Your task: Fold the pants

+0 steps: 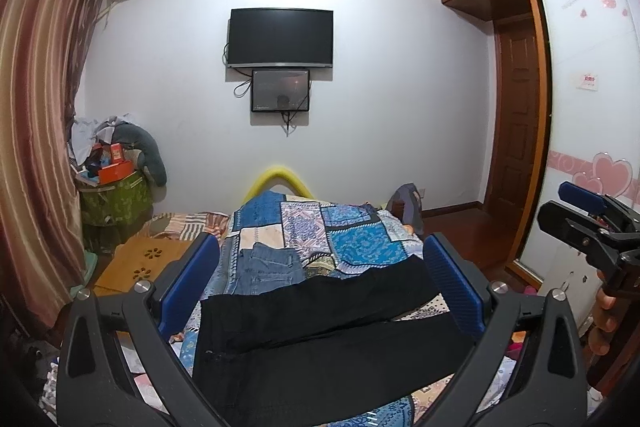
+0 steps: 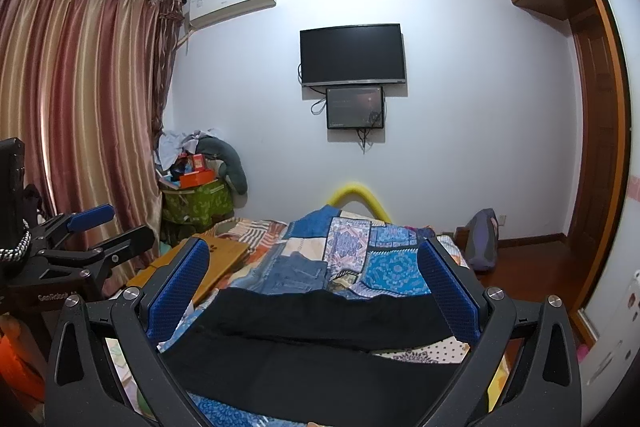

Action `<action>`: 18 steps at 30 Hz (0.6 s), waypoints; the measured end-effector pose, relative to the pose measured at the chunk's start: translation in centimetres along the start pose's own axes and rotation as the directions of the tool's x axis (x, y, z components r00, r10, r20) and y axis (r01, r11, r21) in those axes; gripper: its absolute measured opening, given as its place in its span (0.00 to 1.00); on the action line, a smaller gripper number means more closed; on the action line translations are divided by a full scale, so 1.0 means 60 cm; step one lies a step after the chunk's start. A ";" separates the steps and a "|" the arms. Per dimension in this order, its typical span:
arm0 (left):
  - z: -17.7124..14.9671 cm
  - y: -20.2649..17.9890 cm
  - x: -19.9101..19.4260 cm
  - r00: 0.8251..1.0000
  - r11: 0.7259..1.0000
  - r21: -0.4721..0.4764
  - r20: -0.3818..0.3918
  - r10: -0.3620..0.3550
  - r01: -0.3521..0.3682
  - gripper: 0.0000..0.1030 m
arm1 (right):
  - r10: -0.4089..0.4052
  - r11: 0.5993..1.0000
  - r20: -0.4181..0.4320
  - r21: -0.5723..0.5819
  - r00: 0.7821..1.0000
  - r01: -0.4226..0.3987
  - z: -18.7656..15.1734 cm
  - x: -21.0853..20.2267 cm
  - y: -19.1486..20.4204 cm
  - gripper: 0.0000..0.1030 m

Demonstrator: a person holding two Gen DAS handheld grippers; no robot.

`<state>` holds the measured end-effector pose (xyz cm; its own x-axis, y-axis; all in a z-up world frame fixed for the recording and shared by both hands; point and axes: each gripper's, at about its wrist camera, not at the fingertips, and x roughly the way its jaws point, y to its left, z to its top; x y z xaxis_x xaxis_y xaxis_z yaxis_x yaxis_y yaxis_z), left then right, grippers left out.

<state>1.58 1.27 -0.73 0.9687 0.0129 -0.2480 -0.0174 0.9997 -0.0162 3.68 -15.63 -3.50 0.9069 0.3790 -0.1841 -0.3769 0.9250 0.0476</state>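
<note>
Bedroom walls in pale white back the whole scene, with striped curtains [image 2: 80,99] filling the left side and an air conditioner [image 2: 232,1] mounted high beside them. Below the curtains a green basket [image 2: 196,205] heaped with boxes and clothes crowds the corner, and a wooden lap desk [image 2: 200,267] lies along the bed's left edge, leaving little free room on that side. At centre, a dark television [image 2: 352,55] hangs on the wall with a smaller screen [image 2: 355,107] just under it. The bed [image 1: 328,227], covered in a blue patchwork quilt, runs away from the cameras toward a yellow padded footboard [image 1: 280,179]. Black pants [image 1: 320,331] lie flat across the near end of the bed, their two legs stretching rightward with a narrow strip of quilt showing between them; folded blue jeans [image 1: 272,267] sit just beyond them. The left gripper [image 1: 320,287] hovers above the pants with its blue-padded fingers [image 1: 188,279] spread wide, holding nothing. The right gripper [image 2: 316,287] hangs likewise over the pants, fingers [image 2: 448,291] far apart and empty; from the left wrist view it shows at the right edge with part of a hand [image 1: 604,311] cut off by the frame. The pants' near edge is hidden behind both gripper bodies. To the right, open wooden floor reaches a brown door [image 1: 516,115] and a wardrobe [image 1: 580,107] with heart decals.
</note>
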 end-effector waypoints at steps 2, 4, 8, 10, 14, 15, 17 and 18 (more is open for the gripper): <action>-0.004 0.007 0.012 1.000 1.000 -0.001 -0.009 0.008 -0.008 1.00 | -0.001 1.000 -0.010 0.002 1.000 0.001 -0.005 0.008 -0.002 1.00; -0.009 0.019 0.029 1.000 1.000 -0.004 -0.014 0.009 -0.009 1.00 | 0.001 1.000 -0.026 0.002 1.000 -0.001 -0.011 0.019 -0.004 1.00; -0.023 0.048 0.067 1.000 0.999 -0.023 -0.012 0.026 -0.026 1.00 | -0.012 1.000 -0.068 -0.026 0.998 0.011 -0.025 0.052 -0.013 1.00; -0.027 0.059 0.092 0.998 0.998 -0.010 -0.030 0.055 -0.055 1.00 | -0.015 0.999 -0.097 -0.038 0.995 0.011 -0.037 0.073 -0.022 1.00; -0.039 0.085 0.159 0.990 0.992 0.044 -0.073 0.123 -0.120 1.00 | 0.009 1.000 -0.176 -0.016 0.984 -0.012 -0.059 0.128 -0.049 1.00; -0.044 0.093 0.181 0.987 0.989 0.060 -0.085 0.140 -0.135 1.00 | 0.007 1.000 -0.202 -0.006 0.979 -0.008 -0.067 0.148 -0.060 1.00; -0.054 0.113 0.222 0.980 0.984 0.085 -0.109 0.165 -0.156 1.00 | 0.003 1.000 -0.240 0.006 0.971 -0.002 -0.081 0.184 -0.078 1.00; -0.058 0.123 0.239 0.977 0.982 0.091 -0.120 0.178 -0.167 1.00 | -0.004 1.000 -0.250 0.010 0.968 0.006 -0.089 0.198 -0.086 1.00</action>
<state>14.45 8.74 -7.78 0.9133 0.1878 -0.3613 -0.1566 0.9810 0.1142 15.40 -16.06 -11.15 0.8323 0.3572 -0.4239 -0.3695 0.9275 0.0560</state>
